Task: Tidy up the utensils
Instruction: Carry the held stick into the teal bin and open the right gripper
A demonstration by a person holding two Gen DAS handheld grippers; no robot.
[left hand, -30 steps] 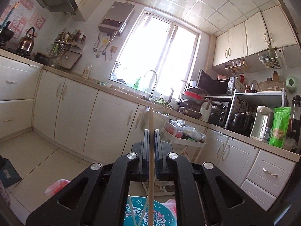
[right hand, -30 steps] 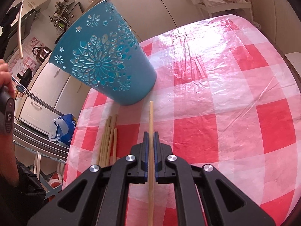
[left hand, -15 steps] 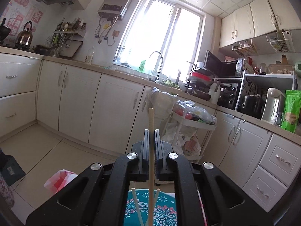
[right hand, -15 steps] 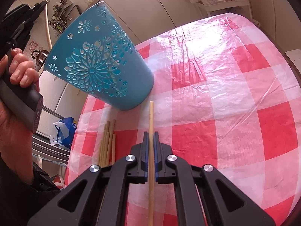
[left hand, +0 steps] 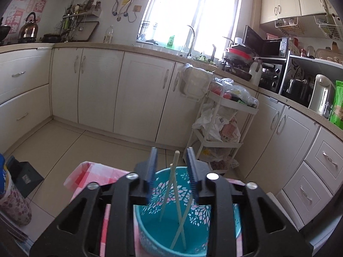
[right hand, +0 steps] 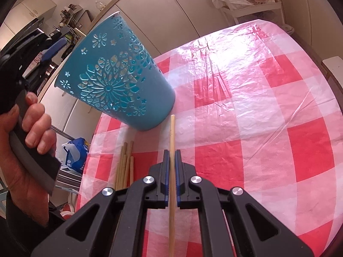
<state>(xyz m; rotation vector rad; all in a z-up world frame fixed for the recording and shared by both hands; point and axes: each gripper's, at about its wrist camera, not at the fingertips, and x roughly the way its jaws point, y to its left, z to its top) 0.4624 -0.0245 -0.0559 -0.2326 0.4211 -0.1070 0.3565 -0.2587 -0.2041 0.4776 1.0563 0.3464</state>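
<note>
A teal cut-out cup (left hand: 186, 220) stands on the red-and-white checked cloth (right hand: 246, 128) with three pale chopsticks (left hand: 175, 192) leaning inside it. My left gripper (left hand: 171, 156) hovers just over the cup's rim. Its jaws are opening and the pads touch nothing; a chopstick tip stands loose between them. From the right wrist view the cup (right hand: 115, 75) is at upper left, with the left gripper (right hand: 56, 37) and the hand (right hand: 27, 132) holding it beside it. My right gripper (right hand: 171, 156) is shut on a wooden chopstick (right hand: 172, 132) above the cloth. Several more chopsticks (right hand: 124, 162) lie left of it.
A white trolley (left hand: 225, 117) with bags stands past the table's far edge, before the kitchen cabinets (left hand: 139, 90). A floral container (left hand: 12, 205) sits at the left. A blue bag (right hand: 77, 154) lies on the floor beyond the table's left edge.
The left gripper sank toward the cup and tipped downward. Its jaws parted and the chopstick it held now stands in the cup. The right gripper stayed still.
</note>
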